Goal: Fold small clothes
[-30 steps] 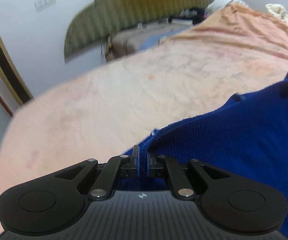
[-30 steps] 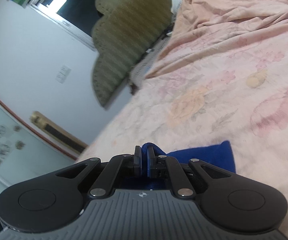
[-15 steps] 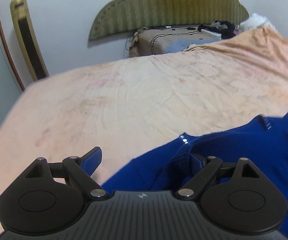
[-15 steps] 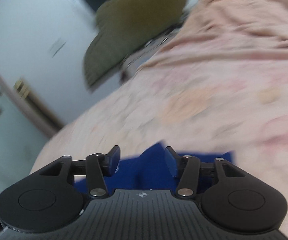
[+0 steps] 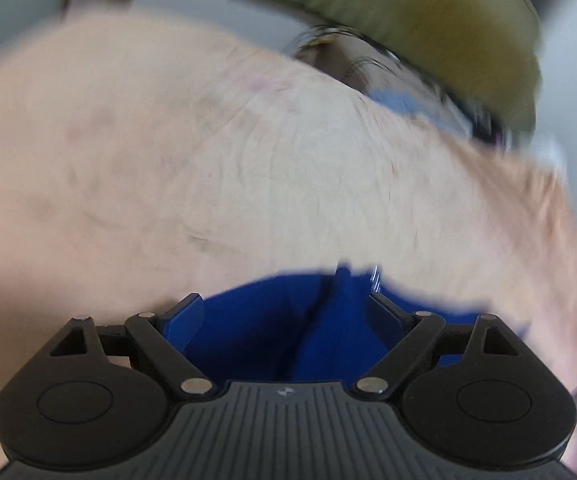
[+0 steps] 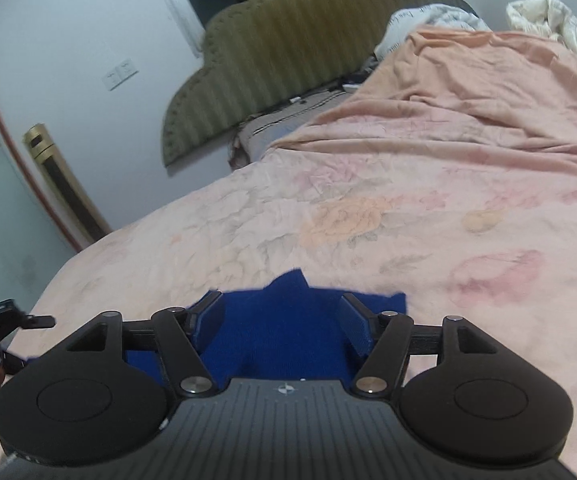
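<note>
Left gripper and right gripper fingers just spread apart.

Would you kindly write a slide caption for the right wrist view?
Right gripper open above a blue knit garment lying on a pink floral bedsheet.

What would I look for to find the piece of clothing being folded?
Start at the big bed with the pink floral sheet and green headboard. At its near edge lies a blue knit garment. It is the only deep blue thing on that pale bedding.
</note>
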Available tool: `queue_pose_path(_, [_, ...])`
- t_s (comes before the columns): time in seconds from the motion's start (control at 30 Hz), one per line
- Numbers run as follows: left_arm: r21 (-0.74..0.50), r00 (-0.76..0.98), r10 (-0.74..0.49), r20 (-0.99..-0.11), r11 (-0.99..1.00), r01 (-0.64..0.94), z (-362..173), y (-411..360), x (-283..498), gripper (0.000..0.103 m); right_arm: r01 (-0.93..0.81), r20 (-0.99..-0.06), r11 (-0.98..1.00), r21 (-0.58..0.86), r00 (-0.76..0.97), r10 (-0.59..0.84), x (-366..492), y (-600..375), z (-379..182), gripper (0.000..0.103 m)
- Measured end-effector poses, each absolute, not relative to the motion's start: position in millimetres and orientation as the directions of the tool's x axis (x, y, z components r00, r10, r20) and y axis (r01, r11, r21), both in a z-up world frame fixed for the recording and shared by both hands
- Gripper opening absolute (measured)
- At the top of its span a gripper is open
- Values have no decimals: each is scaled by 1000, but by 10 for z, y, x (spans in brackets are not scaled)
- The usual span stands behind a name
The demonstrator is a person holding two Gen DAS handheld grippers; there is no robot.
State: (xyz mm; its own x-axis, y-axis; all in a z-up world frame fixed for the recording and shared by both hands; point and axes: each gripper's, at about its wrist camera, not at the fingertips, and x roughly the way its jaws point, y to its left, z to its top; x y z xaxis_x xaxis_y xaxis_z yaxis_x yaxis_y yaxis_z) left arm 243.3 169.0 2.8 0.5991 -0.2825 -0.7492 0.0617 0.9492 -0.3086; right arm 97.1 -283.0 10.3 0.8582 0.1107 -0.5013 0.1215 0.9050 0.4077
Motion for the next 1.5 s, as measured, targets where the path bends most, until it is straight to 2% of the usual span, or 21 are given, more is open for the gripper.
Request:
queue_pose_path(0.03, [-227,614,-251,-748,967,119,69,1581,2262,89,112,-503,909,402,856,117,878,-2840,108,71])
queue_pose_path(0.1, [-171,631,-259,-731,965,198,107,1493,1967,89,105,-518,913,394,846,126,715,-2857,66,76])
queue_pose_path(0.23, [-249,601,-344,-722,939,239,34,1663,1514,89,130,-564,900,416,813,143,383,-2921,-118,79])
queue_pose_path(0.33, [-296,572,-374,-730,927,229,-78,1832,1262,89,123,-551,866,484,812,193,94,-2975,-217,78])
queue_pose_path(0.43, [-339,577,-400,-712,916,216,-124,1978,1048,89,109,-540,846,521,810,228,-112,-2961,-245,67])
queue_pose_path(0.57, [-416,573,-451,-684,887,202,-195,2074,862,89,89,-564,847,524,782,267,-166,-2862,-344,61])
queue_pose_path(0.67, [-421,565,-452,-691,886,194,-245,2045,796,87,83,-565,846,526,778,274,-142,-2789,-396,54])
queue_pose_path(0.7, [-417,570,-447,-690,888,193,-255,2031,778,82,84,-564,850,520,781,268,-138,-2759,-400,52])
queue_pose_path(0.77, [-418,559,-449,-697,888,192,-280,2004,773,25,87,-568,862,500,784,251,-131,-2713,-400,38])
queue_pose_path(0.8, [-430,547,-454,-703,884,182,-298,2000,783,20,93,-572,866,491,785,240,-123,-2708,-401,31])
queue_pose_path(0.83, [-441,548,-459,-699,880,173,-300,2007,780,10,98,-576,867,488,783,235,-109,-2702,-414,12])
queue_pose_path(0.87, [-442,558,-458,-692,880,174,-281,2010,770,9,113,-581,866,486,782,224,-100,-2704,-430,7])
queue_pose_path(1.1, [-399,651,-447,-613,887,234,190,2143,533,4,136,-531,893,430,837,128,-327,-2785,-141,5])
queue_pose_path(1.2, [-326,649,-393,-651,917,229,149,2142,498,2,117,-535,910,397,835,126,-414,-2817,-18,5])
queue_pose_path(1.37, [-233,578,-273,-769,962,144,-248,2160,545,2,125,-626,918,376,765,152,-396,-2830,-242,6])
queue_pose_path(1.4, [-240,589,-277,-759,960,143,-235,2188,525,2,135,-641,912,387,751,161,-394,-2842,-297,10])
queue_pose_path(1.47, [-274,620,-327,-713,944,183,-112,2203,469,3,160,-647,903,399,747,154,-423,-2885,-322,27])
queue_pose_path(1.5, [-292,637,-358,-683,933,211,-41,2192,445,4,172,-640,902,395,756,136,-454,-2899,-298,33])
